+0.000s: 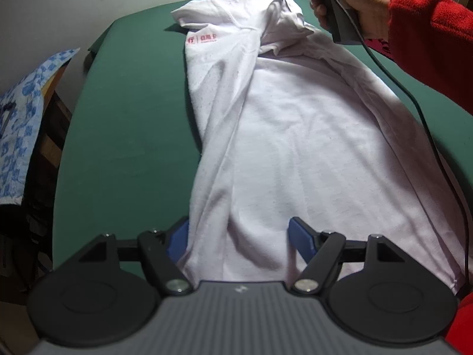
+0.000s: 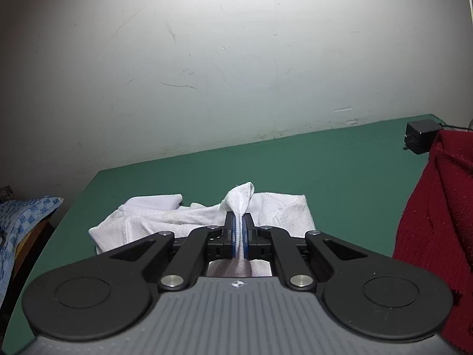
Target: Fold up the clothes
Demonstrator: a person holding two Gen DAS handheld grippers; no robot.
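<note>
Green table point(image 1: 127, 136) lies bare left of the left tool point(image 1: 238, 236) and beyond the right tool point(image 2: 239, 236), up to the wall point(image 2: 207, 59). A white shirt point(image 1: 295, 148) stretches lengthwise away from the left tool, collar end far, hem near. The left tool's jaws stand wide apart over the hem, pressing nothing. The right tool is clamped on a raised fold at the far end. A red sleeve point(image 1: 428, 44) hides the shirt's right edge; the near hem is cut off by the tool's body.
</note>
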